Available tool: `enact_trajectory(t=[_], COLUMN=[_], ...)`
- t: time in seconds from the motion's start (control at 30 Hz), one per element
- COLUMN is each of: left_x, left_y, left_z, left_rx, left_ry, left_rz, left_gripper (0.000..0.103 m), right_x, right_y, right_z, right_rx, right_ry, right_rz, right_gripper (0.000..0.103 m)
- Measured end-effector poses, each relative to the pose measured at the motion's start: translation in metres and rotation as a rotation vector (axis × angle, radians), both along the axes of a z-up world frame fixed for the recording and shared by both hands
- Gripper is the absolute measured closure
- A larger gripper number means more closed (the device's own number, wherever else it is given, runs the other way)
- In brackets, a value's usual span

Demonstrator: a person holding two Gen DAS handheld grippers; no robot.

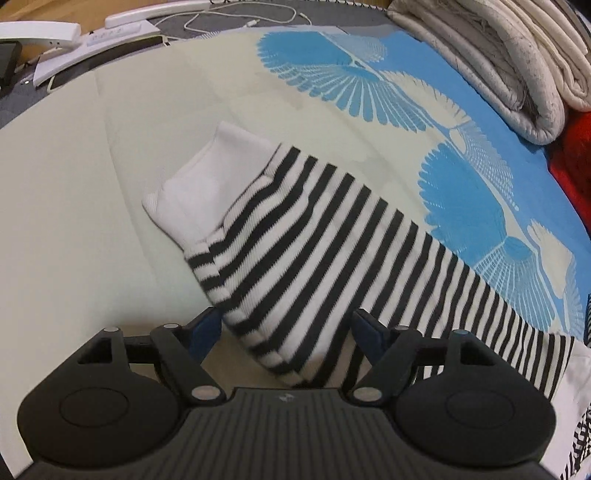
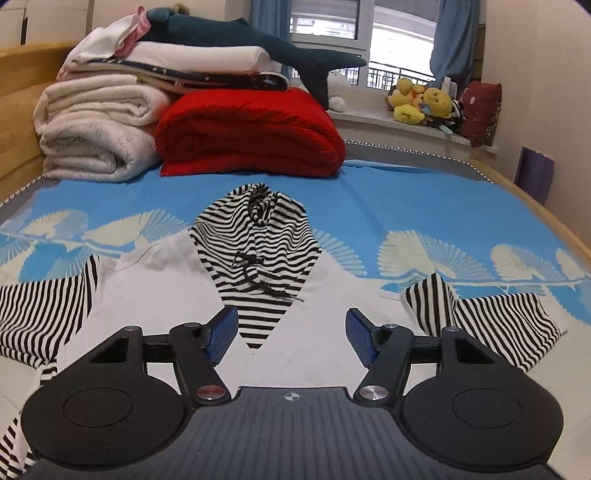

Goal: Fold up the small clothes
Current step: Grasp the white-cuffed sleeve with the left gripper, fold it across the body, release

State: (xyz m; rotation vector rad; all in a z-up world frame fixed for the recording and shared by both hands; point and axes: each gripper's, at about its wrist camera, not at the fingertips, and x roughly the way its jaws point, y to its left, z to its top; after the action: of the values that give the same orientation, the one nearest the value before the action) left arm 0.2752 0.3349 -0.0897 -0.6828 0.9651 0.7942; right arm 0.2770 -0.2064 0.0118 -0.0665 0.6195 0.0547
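Note:
A small hooded top lies flat on the bed. Its white body fills the near part of the right wrist view, with the black-and-white striped hood and dark drawstrings laid over it, and a striped sleeve out to each side. In the left wrist view one striped sleeve with a white cuff lies across the bed. My left gripper is open, its fingers either side of the sleeve's near fold. My right gripper is open and empty above the top's white body.
The bed cover is blue and cream with a fan pattern. Folded white blankets, a red quilt and a plush shark are stacked at the bed's far end. Soft toys sit on the windowsill. White devices and cables lie past the bed edge.

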Motion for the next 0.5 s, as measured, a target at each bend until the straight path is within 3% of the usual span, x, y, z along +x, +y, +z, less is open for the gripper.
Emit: enact_trajectory(t=[0.07, 0.13, 0.2, 0.27, 0.5], left_x=[0.003, 0.003, 0.003, 0.003, 0.013], left_y=[0.001, 0.000, 0.000, 0.000, -0.037], left_z=[-0.003, 0.000, 0.002, 0.006, 0.046], left_rx=[0.012, 0.037, 0.041, 0.034, 0.139], left_ry=[0.000, -0.001, -0.016, -0.042, -0.171], left_rz=[0.005, 0.001, -0.014, -0.013, -0.118], left_gripper=[0.028, 0.050, 0.096, 0.098, 0.099], right_x=[0.002, 0.003, 0.003, 0.003, -0.001], right_y=[0.003, 0.005, 0.007, 0.007, 0.003], right_z=[-0.002, -0.004, -0.004, -0.004, -0.001], right_rx=[-0.002, 0.001, 0.006, 0.008, 0.032], right_ry=[0.013, 0.025, 0.033, 0.036, 0.034], right_rz=[0.007, 0.013, 0.021, 0.029, 0.032], right_gripper=[0.047, 0.055, 0.057, 0.062, 0.077])
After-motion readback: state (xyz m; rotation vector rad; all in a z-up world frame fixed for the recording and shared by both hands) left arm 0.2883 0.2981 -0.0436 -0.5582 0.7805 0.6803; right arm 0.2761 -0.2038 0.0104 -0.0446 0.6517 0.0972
